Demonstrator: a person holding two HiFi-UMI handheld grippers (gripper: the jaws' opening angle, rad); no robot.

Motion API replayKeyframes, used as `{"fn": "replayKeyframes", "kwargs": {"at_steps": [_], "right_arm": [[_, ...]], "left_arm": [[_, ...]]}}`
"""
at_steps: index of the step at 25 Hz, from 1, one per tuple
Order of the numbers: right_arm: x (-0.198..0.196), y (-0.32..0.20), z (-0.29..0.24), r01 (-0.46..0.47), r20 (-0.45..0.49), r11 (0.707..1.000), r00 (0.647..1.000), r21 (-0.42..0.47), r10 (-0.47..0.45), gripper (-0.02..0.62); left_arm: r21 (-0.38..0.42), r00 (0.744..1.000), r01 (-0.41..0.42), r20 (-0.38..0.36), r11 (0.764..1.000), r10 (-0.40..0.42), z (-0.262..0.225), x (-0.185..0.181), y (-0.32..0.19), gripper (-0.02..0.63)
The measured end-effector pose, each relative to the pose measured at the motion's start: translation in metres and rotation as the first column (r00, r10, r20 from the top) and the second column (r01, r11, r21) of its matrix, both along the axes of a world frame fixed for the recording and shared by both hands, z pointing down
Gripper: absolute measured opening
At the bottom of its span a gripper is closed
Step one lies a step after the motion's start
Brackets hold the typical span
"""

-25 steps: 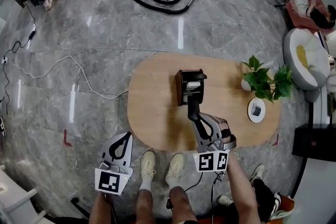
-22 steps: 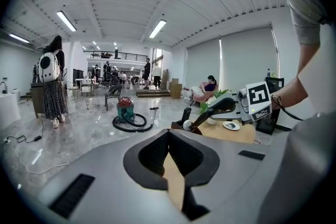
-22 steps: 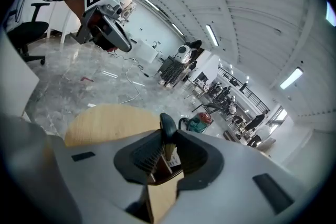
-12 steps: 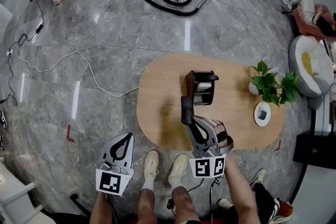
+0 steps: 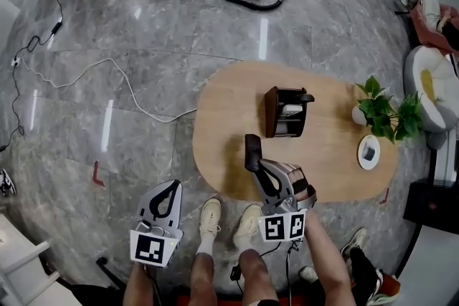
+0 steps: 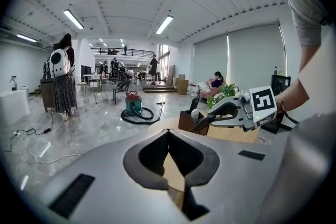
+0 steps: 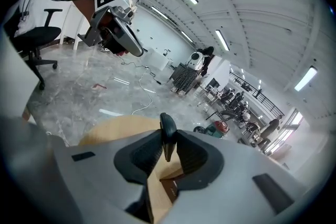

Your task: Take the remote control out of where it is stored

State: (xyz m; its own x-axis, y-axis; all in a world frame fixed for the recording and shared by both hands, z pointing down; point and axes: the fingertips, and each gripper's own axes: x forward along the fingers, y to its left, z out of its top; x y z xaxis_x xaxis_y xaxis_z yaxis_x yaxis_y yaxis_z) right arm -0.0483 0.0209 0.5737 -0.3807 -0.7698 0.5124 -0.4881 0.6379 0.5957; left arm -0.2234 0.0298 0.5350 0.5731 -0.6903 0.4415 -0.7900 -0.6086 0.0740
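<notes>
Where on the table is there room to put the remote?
The table is bare left of the brown holder, and between holder and plant. Crowded at the right end: plant and white dish.

Open-plan office hall.
Polished grey marble floor (image 5: 143,46), long white ceiling strip lights (image 6: 73,19), a black swivel office chair (image 7: 39,39), a railed mezzanine (image 6: 121,51).

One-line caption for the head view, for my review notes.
Right tongs hold the black remote control above the table, clear of its brown holder; left tongs empty over the floor.
</notes>
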Motion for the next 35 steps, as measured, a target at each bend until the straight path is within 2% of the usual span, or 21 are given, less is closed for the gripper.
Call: {"fn": "replayKeyframes", "kwargs": {"at_steps": [18, 35], "right_arm": [[0.011, 0.017, 0.068, -0.009, -0.011, 0.998, 1.000, -0.066, 0.008, 0.089], [0.014, 0.029, 0.090, 0.020, -0.098, 0.999, 0.995, -0.029, -0.023, 0.091]], "left_arm": [[-0.042, 0.999, -0.023, 0.022, 0.999, 0.024, 0.035, 0.013, 0.006, 0.005], [-0.067, 0.999, -0.037, 0.037, 0.997, 0.040, 0.048, 0.017, 0.009, 0.005]]}}
